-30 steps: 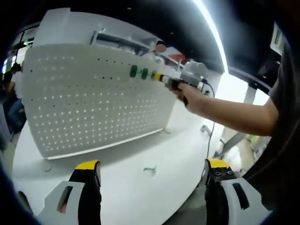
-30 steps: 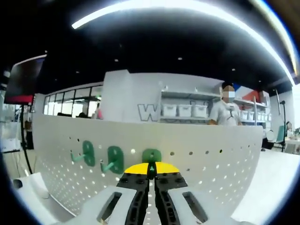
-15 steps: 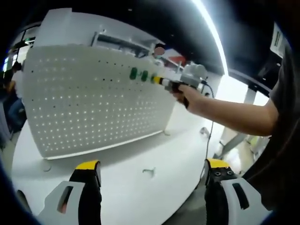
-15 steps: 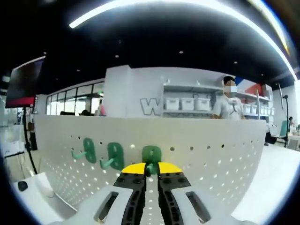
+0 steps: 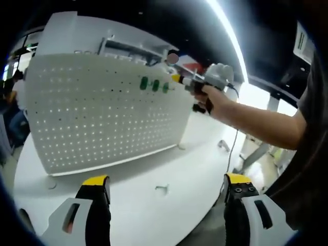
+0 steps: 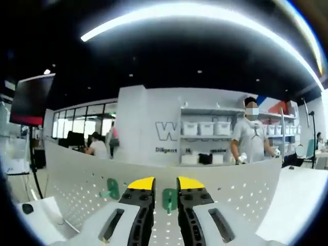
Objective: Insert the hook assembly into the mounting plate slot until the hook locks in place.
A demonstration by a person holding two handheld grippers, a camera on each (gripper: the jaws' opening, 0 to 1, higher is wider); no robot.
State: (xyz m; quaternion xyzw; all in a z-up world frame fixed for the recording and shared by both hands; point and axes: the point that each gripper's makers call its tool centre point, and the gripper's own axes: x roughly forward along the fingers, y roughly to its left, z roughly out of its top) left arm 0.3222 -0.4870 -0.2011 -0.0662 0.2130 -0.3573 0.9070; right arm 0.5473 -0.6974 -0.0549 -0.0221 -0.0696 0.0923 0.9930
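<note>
Left gripper view: the left gripper is wide open with nothing in it, low over the white table. A white pegboard stands on the table, with three green hooks in a row near its top. A small metal hook lies on the table. In the right gripper view, the right gripper is a little open and empty, and a green hook on the board shows between its jaws.

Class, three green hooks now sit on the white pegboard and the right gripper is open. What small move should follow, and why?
Probably draw the right gripper straight back from the pegboard. Its fingers stand apart either side of the third green hook, which hangs on the board beside the other hooks.
</note>
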